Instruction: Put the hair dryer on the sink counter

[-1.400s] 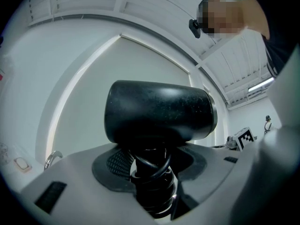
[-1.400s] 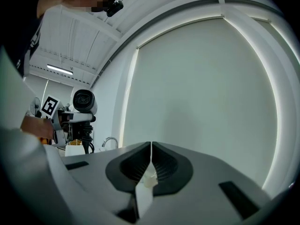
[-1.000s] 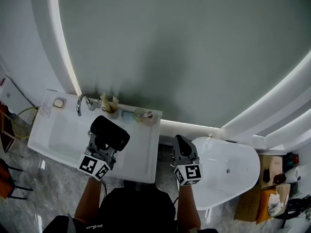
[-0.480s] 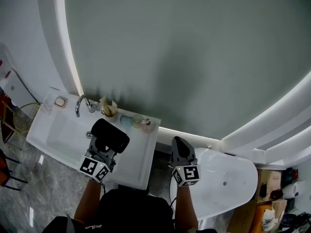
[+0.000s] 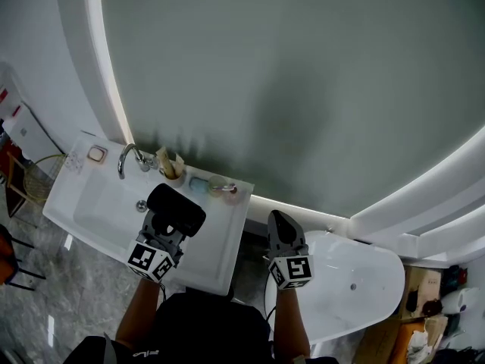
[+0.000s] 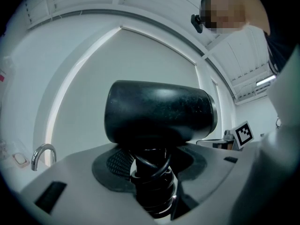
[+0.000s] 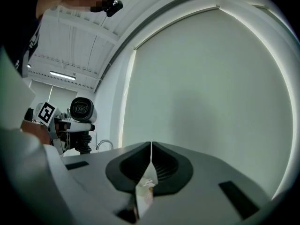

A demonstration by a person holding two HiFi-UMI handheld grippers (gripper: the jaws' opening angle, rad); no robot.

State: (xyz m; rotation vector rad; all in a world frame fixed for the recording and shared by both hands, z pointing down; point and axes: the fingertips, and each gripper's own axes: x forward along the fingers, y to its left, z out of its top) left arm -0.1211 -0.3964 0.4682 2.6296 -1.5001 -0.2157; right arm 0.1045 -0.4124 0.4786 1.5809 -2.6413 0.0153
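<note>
White bathroom fittings are filling the lower part of the head view under a grey wall panel with a lit rim, as a person is standing at the sink tabletop point(image 5: 221, 233) with a tool in each hand. The left gripper point(image 5: 164, 227) is holding the black hair dryer point(image 5: 176, 209) above the basin point(image 5: 102, 207), its jaws parted fairly wide and clamped on the handle, which has the cord wound round it; the barrel is lying crosswise above the jaws. The transport step appears to be nearly over, with the dryer not yet resting on anything. The next move is probably calling for a descent toward the bare strip of tabletop at 4 o'clock from the dryer, clear of the faucet point(image 5: 129, 158) and the cup point(image 5: 173, 171) at 11 o'clock, before the jaws let go. The left forearm is reaching forward with the tool pointing level. The right gripper point(image 5: 277, 220), jaws pressed together on nothing, is hovering idle at 3 o'clock from the dryer, between the tabletop and the bathtub point(image 5: 364, 275).
</note>
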